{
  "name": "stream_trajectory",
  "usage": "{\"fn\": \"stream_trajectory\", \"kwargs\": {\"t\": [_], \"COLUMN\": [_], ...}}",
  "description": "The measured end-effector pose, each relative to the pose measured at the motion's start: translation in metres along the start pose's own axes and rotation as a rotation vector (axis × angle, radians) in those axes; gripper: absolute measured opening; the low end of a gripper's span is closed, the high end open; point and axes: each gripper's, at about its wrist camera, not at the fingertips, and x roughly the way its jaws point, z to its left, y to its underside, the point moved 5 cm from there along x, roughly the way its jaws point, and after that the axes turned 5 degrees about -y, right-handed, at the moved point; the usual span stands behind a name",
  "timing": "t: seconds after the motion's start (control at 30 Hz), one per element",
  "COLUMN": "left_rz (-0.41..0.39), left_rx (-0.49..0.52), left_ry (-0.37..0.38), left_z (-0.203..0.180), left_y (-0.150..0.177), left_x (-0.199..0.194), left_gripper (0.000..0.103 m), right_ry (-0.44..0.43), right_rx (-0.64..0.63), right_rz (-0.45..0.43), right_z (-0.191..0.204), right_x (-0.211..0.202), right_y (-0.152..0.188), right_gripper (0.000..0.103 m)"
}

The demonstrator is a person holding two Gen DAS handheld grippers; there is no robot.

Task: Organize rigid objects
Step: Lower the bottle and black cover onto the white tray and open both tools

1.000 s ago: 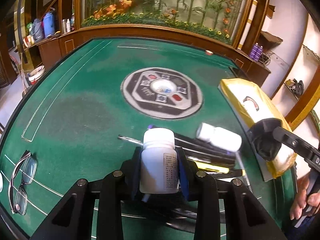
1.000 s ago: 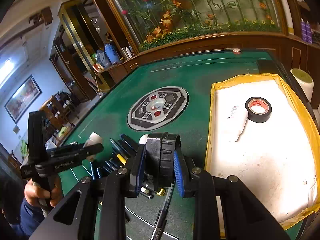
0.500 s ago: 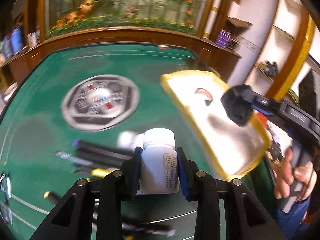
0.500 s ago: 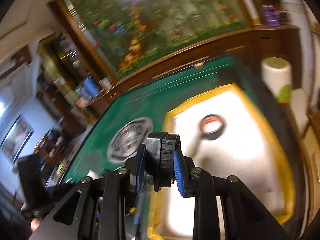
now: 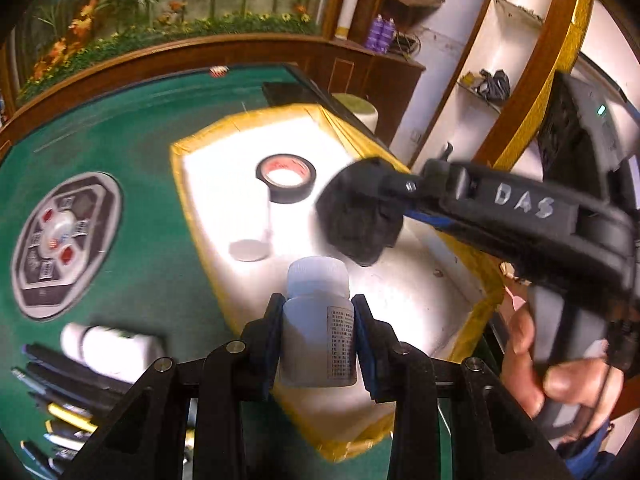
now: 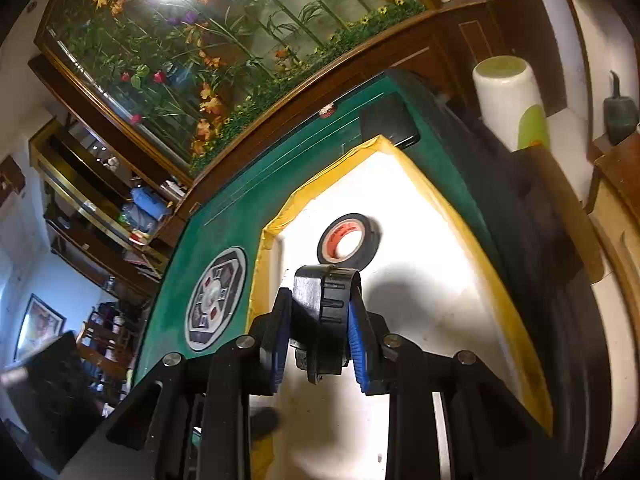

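My left gripper point(image 5: 318, 344) is shut on an upright white pill bottle point(image 5: 318, 332), held over the near edge of a white tray with a yellow rim point(image 5: 192, 188). My right gripper point(image 6: 320, 340) is shut on a black round part point(image 6: 326, 312) and holds it above the same tray point(image 6: 500, 280); from the left wrist view it shows over the tray's right half point(image 5: 360, 216). A black tape roll point(image 5: 286, 178) and a white bottle lying on its side point(image 5: 256, 224) are in the tray. The tape roll also shows in the right wrist view point(image 6: 346, 242).
Another white bottle point(image 5: 108, 346) lies on the green table point(image 5: 140, 248) beside several pens point(image 5: 56, 392) at the lower left. An octagonal panel point(image 5: 60, 236) sits in the table's middle. A white stool point(image 6: 508, 96) stands past the table's far corner.
Both grippers have swung right from the pens to over the tray, each still holding its object. The right gripper has tilted and moved further over the tray.
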Motion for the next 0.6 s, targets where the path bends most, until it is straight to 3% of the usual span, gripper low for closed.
{"fn": "stream_trajectory", "kwargs": {"t": [0.2,0.6], "left_rz": [0.033,0.042], "left_rx": [0.016,0.03], "left_ry": [-0.027,-0.052], "left_z": [-0.01,-0.012], "left_y": [-0.001,0.001], "left_x": [0.024,0.036], "left_gripper": [0.034,0.034], "right_ry": [-0.006,0.082], "right_rx": [0.035,0.079], "right_rz": [0.061,0.048], "right_z": [-0.009,-0.027], "right_x": [0.019,0.014], "right_y": [0.003,0.0], "right_gripper": [0.025,0.026]}}
